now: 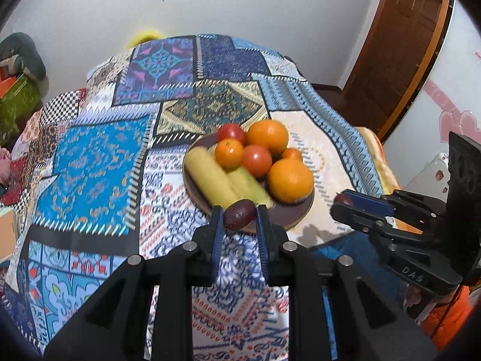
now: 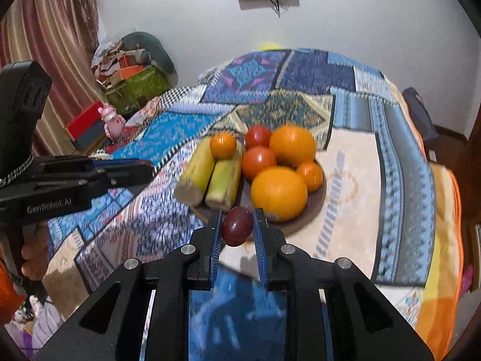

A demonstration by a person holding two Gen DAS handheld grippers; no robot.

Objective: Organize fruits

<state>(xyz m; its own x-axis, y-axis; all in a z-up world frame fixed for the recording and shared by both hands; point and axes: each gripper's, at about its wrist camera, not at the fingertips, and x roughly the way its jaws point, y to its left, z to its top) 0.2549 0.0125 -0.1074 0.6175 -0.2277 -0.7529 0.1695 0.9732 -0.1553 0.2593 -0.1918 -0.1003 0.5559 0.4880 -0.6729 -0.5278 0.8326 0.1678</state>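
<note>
A brown plate [image 1: 293, 212] on the patterned cloth holds oranges [image 1: 290, 180], tomatoes [image 1: 256, 160] and two yellow-green sugarcane pieces [image 1: 210, 177]. My left gripper [image 1: 239, 218] is shut on a dark purple passion fruit [image 1: 239, 218] just in front of the plate's near rim. My right gripper [image 2: 237, 225] is shut on another dark purple passion fruit [image 2: 237, 225] above the plate's [image 2: 318, 201] near rim. The right gripper also shows in the left wrist view [image 1: 345, 203], right of the plate. The left gripper shows in the right wrist view [image 2: 144, 165], left of the plate.
The patchwork cloth [image 1: 99, 177] covers a round table. Boxes and clutter [image 2: 132, 81] stand by the wall at the left, with a pink toy [image 2: 112, 120] near the table edge. A wooden door [image 1: 399, 45] is at the right.
</note>
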